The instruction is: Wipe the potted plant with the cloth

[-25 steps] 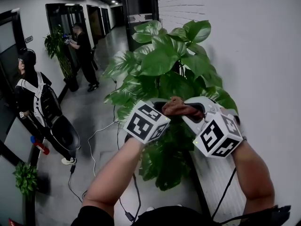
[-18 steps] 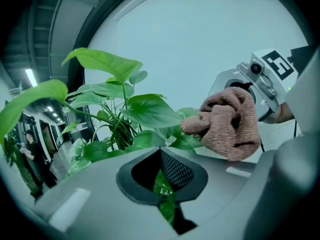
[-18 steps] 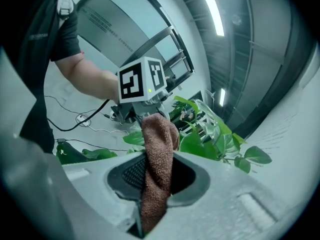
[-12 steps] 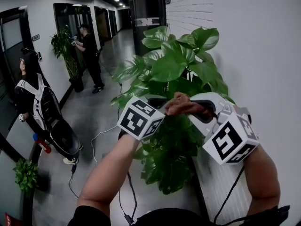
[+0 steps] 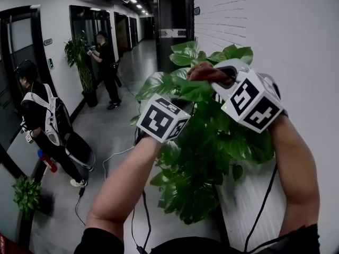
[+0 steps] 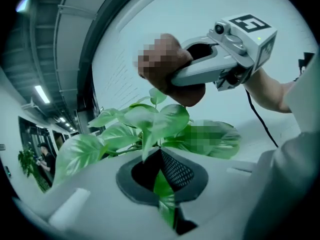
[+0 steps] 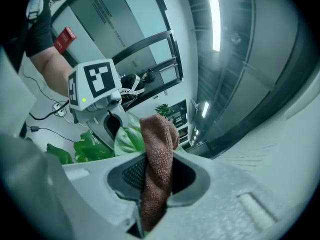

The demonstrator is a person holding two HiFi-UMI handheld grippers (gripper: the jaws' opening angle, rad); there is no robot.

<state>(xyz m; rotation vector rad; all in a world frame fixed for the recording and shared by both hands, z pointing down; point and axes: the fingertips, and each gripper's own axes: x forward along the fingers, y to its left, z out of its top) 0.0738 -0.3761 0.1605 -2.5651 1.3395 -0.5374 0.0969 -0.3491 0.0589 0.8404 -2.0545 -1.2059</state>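
Note:
The potted plant (image 5: 212, 142) with broad green leaves stands against the white wall. My left gripper (image 6: 162, 173) is shut on one green leaf (image 6: 161, 186), low among the upper foliage; its marker cube (image 5: 161, 119) shows in the head view. My right gripper (image 7: 156, 176) is shut on a brown cloth (image 7: 158, 149). It is held high, with the cloth (image 5: 207, 72) on top of the plant's upper leaves. In the right gripper view the cloth's end lies against a pale green leaf (image 7: 127, 140) just in front of the left gripper (image 7: 95, 91).
A white wall (image 5: 296, 46) runs close along the right. A corridor opens to the left, with a person wearing a backpack (image 5: 45, 120), another person (image 5: 106, 62) beside a second plant (image 5: 79, 57), and cables (image 5: 114, 155) on the floor. A small plant (image 5: 26, 194) sits at bottom left.
The right gripper has risen with the cloth from mid-height to the top of the plant. The left gripper has stayed in the leaves. The head view has tilted upward.

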